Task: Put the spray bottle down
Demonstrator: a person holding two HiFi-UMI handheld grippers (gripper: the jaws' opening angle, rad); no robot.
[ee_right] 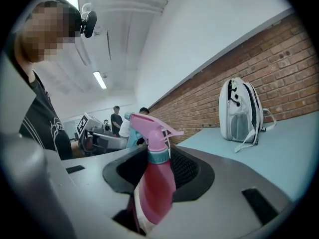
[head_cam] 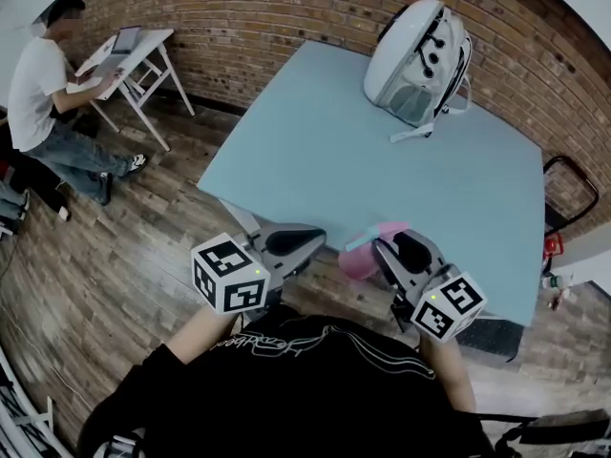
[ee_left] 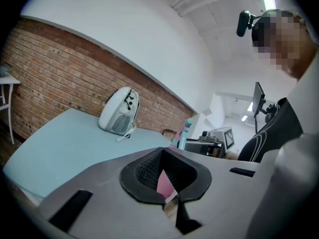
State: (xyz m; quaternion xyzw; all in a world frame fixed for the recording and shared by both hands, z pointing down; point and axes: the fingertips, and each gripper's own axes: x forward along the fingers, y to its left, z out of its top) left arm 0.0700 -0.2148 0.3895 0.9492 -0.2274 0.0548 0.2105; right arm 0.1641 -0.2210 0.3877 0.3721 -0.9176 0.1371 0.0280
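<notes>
A pink spray bottle (head_cam: 363,256) with a teal collar stands upright between the jaws of my right gripper (head_cam: 396,251), just over the near edge of the light blue table (head_cam: 315,151). In the right gripper view the bottle (ee_right: 154,188) fills the gap between the black pads, and my right gripper (ee_right: 159,168) is shut on its body. My left gripper (head_cam: 301,241) hovers close beside it on the left, with its jaws together and nothing in them. In the left gripper view, the bottle's head (ee_left: 185,132) shows past my left gripper (ee_left: 164,171).
A white and grey backpack (head_cam: 418,51) stands at the table's far right, in front of the brick wall. A person (head_cam: 43,93) sits at a small white desk (head_cam: 134,51) far left. A black frame (head_cam: 573,184) stands right of the table. Wooden floor (head_cam: 143,256) lies below.
</notes>
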